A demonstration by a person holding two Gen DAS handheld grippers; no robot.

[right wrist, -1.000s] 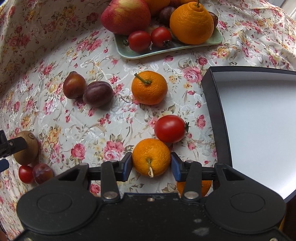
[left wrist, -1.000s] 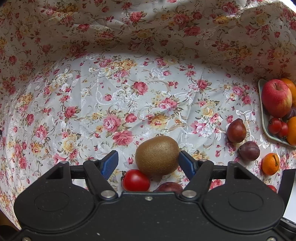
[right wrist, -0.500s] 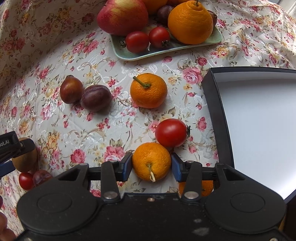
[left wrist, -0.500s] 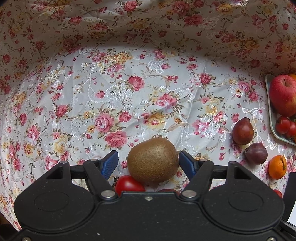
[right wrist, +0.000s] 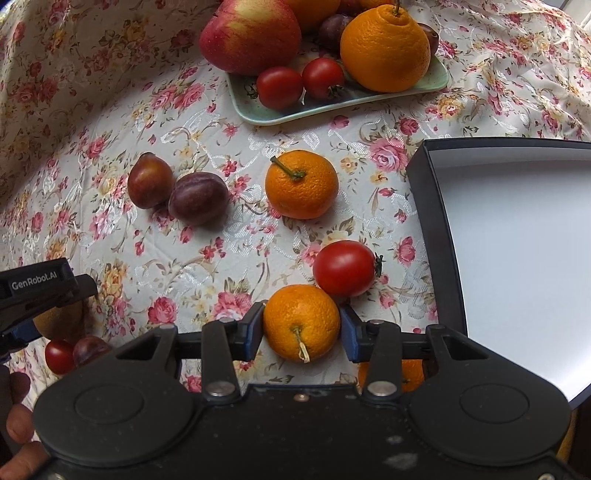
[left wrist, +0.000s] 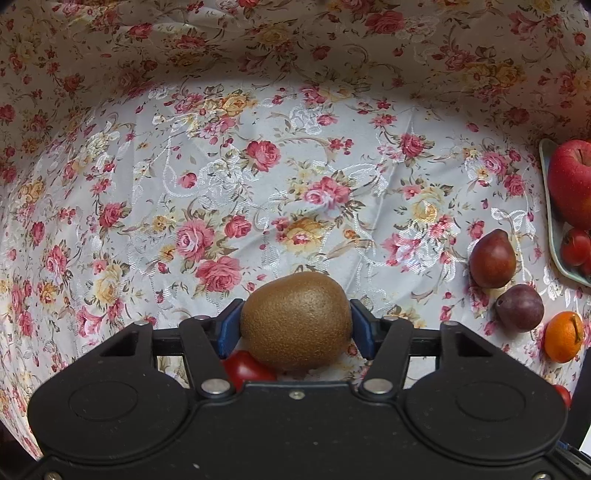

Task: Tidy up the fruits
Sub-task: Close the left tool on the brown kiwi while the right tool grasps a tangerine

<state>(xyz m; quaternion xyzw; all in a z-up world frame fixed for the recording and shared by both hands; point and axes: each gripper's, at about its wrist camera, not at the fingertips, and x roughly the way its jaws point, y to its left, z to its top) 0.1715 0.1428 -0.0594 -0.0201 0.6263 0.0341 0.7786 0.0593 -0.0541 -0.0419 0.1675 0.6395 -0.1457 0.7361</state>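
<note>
My left gripper (left wrist: pixel 295 325) is shut on a brown kiwi (left wrist: pixel 295 319); both blue pads touch its sides. A cherry tomato (left wrist: pixel 245 369) lies just under it on the floral cloth. My right gripper (right wrist: pixel 301 328) is shut on a small orange (right wrist: pixel 301 323), which sits low over the cloth and touches a red tomato (right wrist: pixel 345 267). The left gripper (right wrist: pixel 40 291) also shows at the left edge of the right wrist view, over the kiwi (right wrist: pixel 59 325), a tomato (right wrist: pixel 59 356) and a plum (right wrist: pixel 90 349).
A pale green plate (right wrist: pixel 332 105) at the back holds an apple (right wrist: pixel 251 35), a large orange (right wrist: pixel 386 50) and two tomatoes. Two plums (right wrist: pixel 197 197) and another orange (right wrist: pixel 301 182) lie on the cloth. A black box with a white inside (right wrist: pixel 517 258) stands at the right.
My left gripper has closed its pads onto the kiwi, which now sits higher over the tomato. My right gripper has stayed shut on the orange and has hardly moved.
</note>
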